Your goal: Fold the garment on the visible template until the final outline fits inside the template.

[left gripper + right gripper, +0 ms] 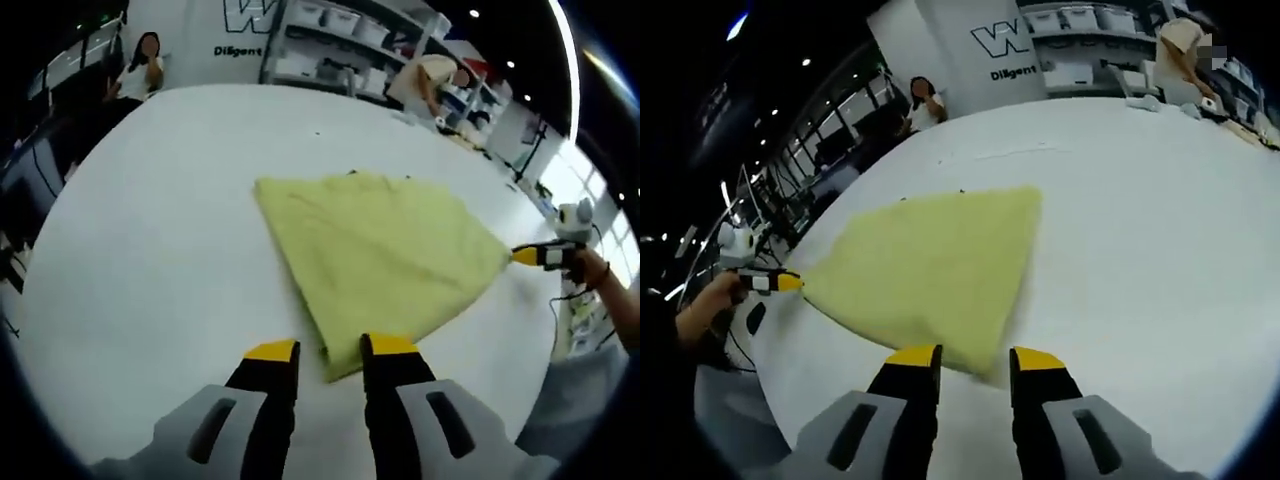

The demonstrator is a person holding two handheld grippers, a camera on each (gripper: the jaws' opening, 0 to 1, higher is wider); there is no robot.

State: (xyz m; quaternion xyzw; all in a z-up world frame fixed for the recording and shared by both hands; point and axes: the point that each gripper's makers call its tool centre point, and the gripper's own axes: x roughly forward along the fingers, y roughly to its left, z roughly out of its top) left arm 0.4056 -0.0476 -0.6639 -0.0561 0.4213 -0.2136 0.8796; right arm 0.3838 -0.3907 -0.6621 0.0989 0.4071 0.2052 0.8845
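A yellow-green garment (385, 250) lies folded into a flat fan shape on the white table (170, 230). My left gripper (330, 350) stands open, its yellow tips on either side of the garment's near corner. The right gripper (540, 256), held by a hand, touches the cloth's far right corner. In the right gripper view the garment (930, 265) spreads ahead of my right gripper (975, 357), whose jaws are apart around another corner. The left gripper (775, 283) meets the pointed left tip of the cloth.
The table (1140, 230) runs bare far beyond the garment. A seated person (140, 65) and a bending person (430, 80) are past its far edge, before white shelves (340, 40). Tiny dark marks (318, 132) dot the table beyond the cloth.
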